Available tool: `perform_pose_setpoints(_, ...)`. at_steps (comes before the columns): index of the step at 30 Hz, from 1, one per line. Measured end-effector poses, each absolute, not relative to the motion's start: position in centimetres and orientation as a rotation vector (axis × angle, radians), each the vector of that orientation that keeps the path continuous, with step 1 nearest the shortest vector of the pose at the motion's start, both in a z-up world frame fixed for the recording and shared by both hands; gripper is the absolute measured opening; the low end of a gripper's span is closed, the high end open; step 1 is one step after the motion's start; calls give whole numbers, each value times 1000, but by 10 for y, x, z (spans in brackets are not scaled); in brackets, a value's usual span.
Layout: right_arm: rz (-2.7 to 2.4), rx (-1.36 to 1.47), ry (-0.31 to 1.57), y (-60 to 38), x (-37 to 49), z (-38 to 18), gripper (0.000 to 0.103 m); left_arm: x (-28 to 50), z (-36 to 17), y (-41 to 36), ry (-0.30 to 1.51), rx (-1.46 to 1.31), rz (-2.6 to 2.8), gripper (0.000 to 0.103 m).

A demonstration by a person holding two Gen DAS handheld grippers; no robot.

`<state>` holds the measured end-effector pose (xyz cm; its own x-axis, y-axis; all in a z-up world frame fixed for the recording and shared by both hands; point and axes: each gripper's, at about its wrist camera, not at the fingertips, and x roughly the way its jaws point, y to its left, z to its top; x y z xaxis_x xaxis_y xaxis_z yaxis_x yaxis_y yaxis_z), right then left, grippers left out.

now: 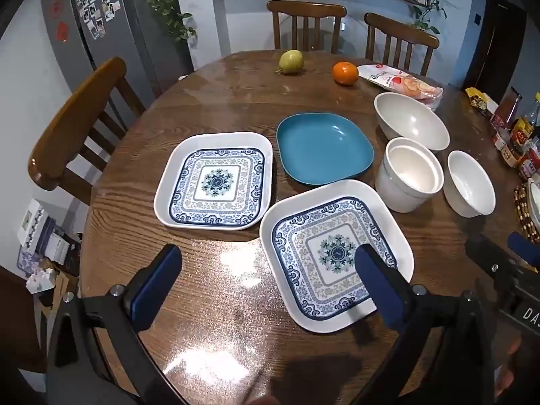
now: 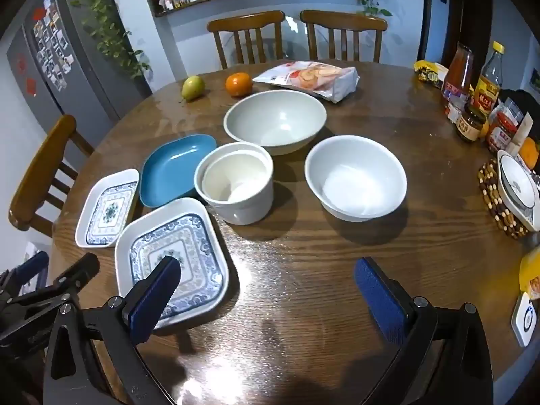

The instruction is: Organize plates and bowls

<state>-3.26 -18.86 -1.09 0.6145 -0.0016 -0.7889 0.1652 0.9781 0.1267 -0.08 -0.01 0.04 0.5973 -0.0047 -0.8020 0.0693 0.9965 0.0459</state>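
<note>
Two square white plates with blue patterns lie on the round wooden table [image 1: 209, 108]: a far one [image 1: 216, 182] [image 2: 106, 209] and a near one [image 1: 332, 253] [image 2: 175, 256]. Behind them sits a blue dish [image 1: 322, 155] [image 2: 172, 168]. To the right stand a tall white cup-like bowl with a smaller one inside [image 1: 408, 179] [image 2: 236, 182], a large pale bowl [image 1: 411, 123] [image 2: 275, 119] and a white bowl [image 1: 469, 184] [image 2: 356, 177]. My left gripper [image 1: 270, 276] hangs open above the near table edge, its right finger over the near plate. My right gripper [image 2: 266, 287] is open over bare wood, holding nothing.
A pear [image 1: 291, 61], an orange [image 1: 345, 73] and a snack bag [image 1: 405, 82] lie at the far side. Bottles and jars [image 2: 472, 91] crowd the right edge beside a beaded trivet with a dish [image 2: 513, 195]. Wooden chairs [image 1: 77, 128] surround the table; a fridge [image 1: 101, 33] stands left.
</note>
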Motion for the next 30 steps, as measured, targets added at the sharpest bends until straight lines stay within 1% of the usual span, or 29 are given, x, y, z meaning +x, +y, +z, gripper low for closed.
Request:
perform_pose_setpoints(4, -101, 188, 917, -185, -32, -13, 103, -11, 1, -10, 896, 95, -42, 102)
perform_pose_setpoints(5, -101, 187, 918, -184, -32, -13, 103, 1, -4, -7, 936, 95, -55, 102)
perform_pose_setpoints(6, -102, 187, 920, -183, -31, -14, 103, 4, -6, -2, 940, 77, -75, 102)
perform_pose_setpoints(8, -104, 188, 922, -180, -27, -6, 103, 3, -8, -1, 926, 71, -98, 102)
perform_pose_setpoints(30, -86, 200, 927, -182, -22, -14, 103, 12, -12, -1, 961, 82, -91, 102)
